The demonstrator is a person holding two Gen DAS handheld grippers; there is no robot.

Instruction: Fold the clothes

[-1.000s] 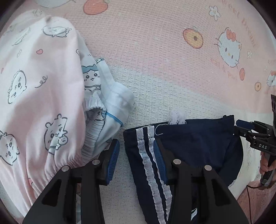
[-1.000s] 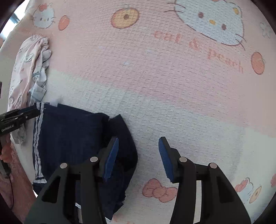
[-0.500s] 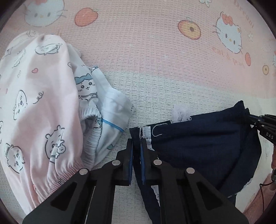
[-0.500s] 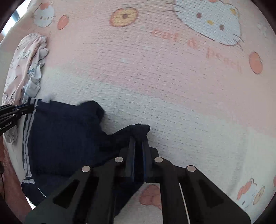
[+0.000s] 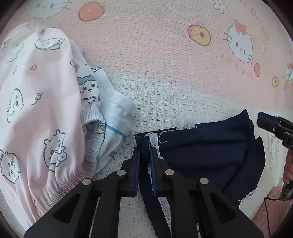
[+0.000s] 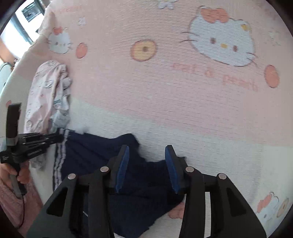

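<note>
Two garments in my views: navy shorts [image 5: 210,146] in work, pink printed pyjamas [image 5: 40,109] heaped beside them, unfolded
Navy shorts, place: on the blanket [image 5: 155,64], bunched, white side stripe at their left edge
Left gripper [image 5: 145,155]: narrow gap, opening slightly, striped waistband corner between the pads, which I judge pinched
Right gripper [image 6: 146,157]: spread and opening, pads clear of the navy cloth below
Progress: I judge the fold barely begun; shorts not yet flat, pyjamas untouched
Surface: pink and cream waffle-weave blanket, cartoon cats and peaches
Room: bright window [image 6: 27,16] at top left, little else visible
</note>
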